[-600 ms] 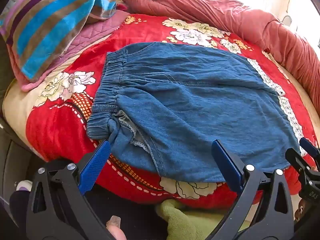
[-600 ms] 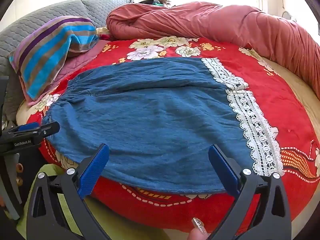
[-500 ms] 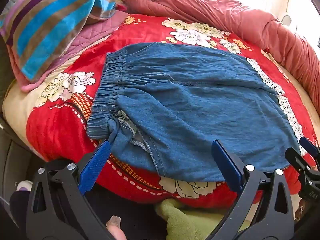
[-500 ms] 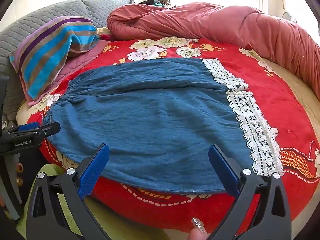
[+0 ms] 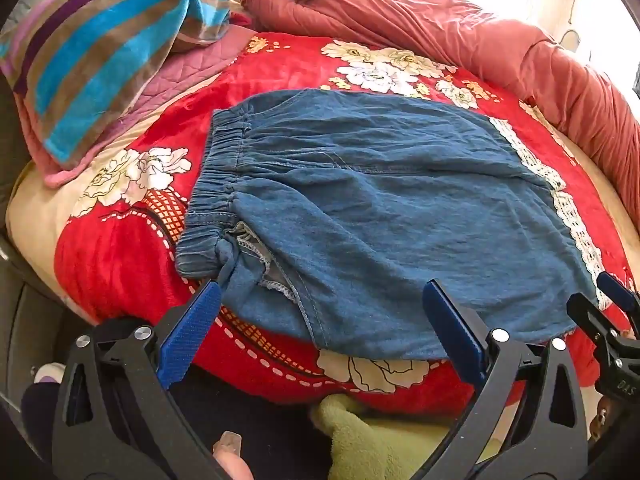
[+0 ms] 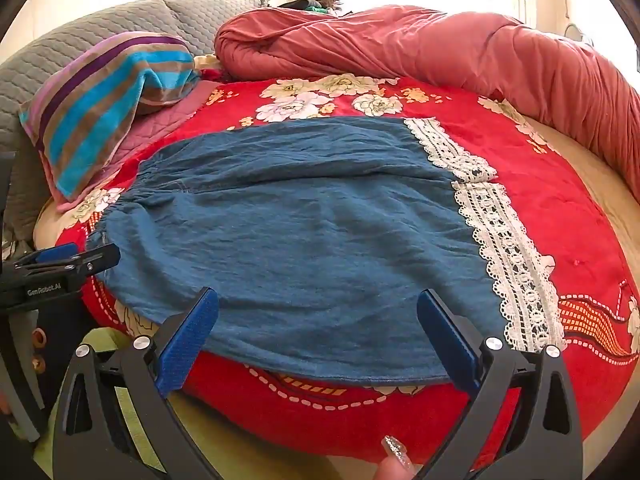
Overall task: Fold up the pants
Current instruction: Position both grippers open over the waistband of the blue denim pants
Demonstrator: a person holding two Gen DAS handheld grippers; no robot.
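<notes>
Denim pants (image 5: pixel 380 216) lie spread flat on the red floral blanket (image 5: pixel 120 256), unfolded we judge, while our left gripper (image 5: pixel 320 332) and right gripper (image 6: pixel 320 336) hover spread wide, empty, at the near edge.

Bed (image 6: pixel 592 184); red floral blanket (image 6: pixel 560 208) beneath denim pants (image 6: pixel 312 232).

"GenRobot.AI" on left gripper (image 6: pixel 76 258); "DAS" on right gripper (image 5: pixel 618 300)
</notes>
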